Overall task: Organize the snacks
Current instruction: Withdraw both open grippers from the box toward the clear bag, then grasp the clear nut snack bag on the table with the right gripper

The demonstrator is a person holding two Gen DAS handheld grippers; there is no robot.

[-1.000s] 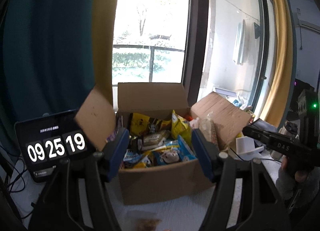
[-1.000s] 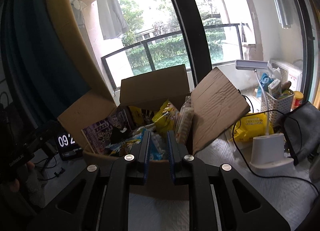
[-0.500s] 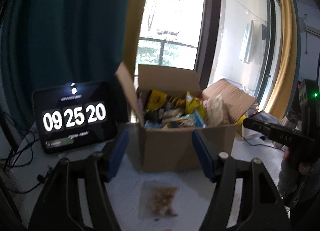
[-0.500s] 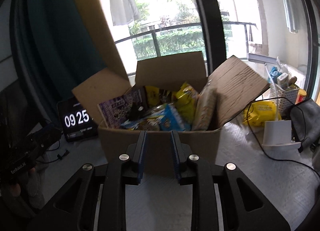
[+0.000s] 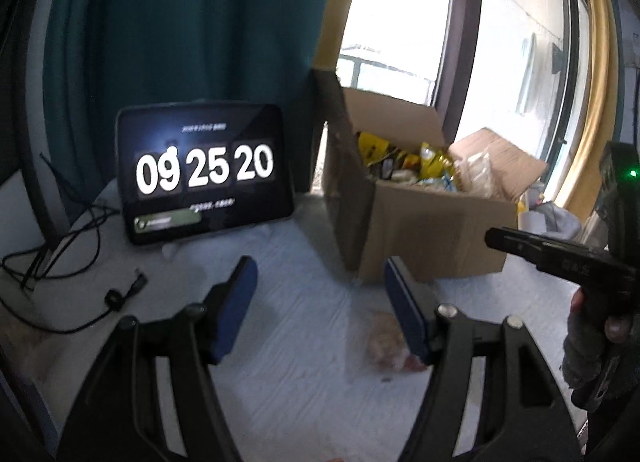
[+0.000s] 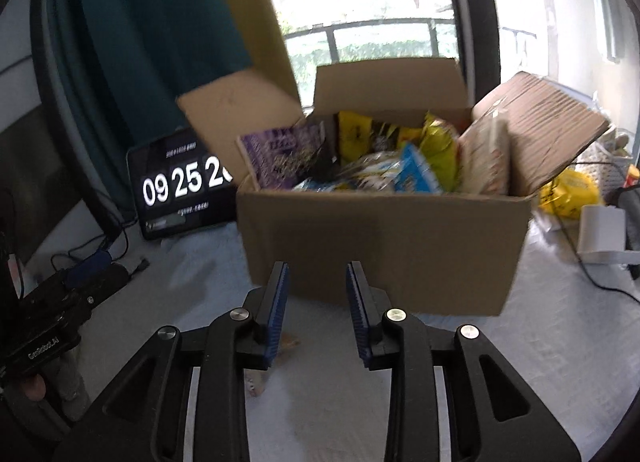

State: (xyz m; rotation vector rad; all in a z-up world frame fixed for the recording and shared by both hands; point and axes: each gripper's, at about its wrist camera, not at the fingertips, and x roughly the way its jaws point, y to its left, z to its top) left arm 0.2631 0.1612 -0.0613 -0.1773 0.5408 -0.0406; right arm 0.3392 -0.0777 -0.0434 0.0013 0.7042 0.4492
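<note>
While both hands hang low over the white counter [image 5: 304,342], the left wrist view shows the left tongs [image 5: 320,282] spread wide with nothing between the blue pads [image 5: 236,302], only bare counter. A small clear snack packet [image 5: 386,340] lies flat on the counter at about five o'clock from centre, just beside the inner face of the right-hand pad; whether it touches, I cannot tell through the blur. The open cardboard box [image 5: 424,229] sits at about two o'clock, flaps up, stuffed with yellow and pale wrappers. A tablet clock [image 5: 204,173] leans at ten o'clock, loose black cables [image 5: 80,262] trailing at nine. At three o'clock the right tongs [image 5: 490,238] poke in from the edge, held by a gloved hand [image 5: 588,350]. Turning to the right wrist view, the right tongs [image 6: 316,270] stand partly apart, their jaws having just been opening, and nothing sits between the ribbed blue pads [image 6: 278,302]. The cardboard box [image 6: 384,246] fills the middle, close ahead of the fingertips, with a purple packet [image 6: 284,157], yellow bags [image 6: 440,153] and a blue wrapper [image 6: 416,173] showing above its rim. A bit of the snack packet [image 6: 258,380] peeks out at seven o'clock under the left finger. The tablet clock [image 6: 180,185] stands at ten o'clock, and a yellow pouch [image 6: 568,193] and a white lamp base [image 6: 602,234] lie at three o'clock.
</note>
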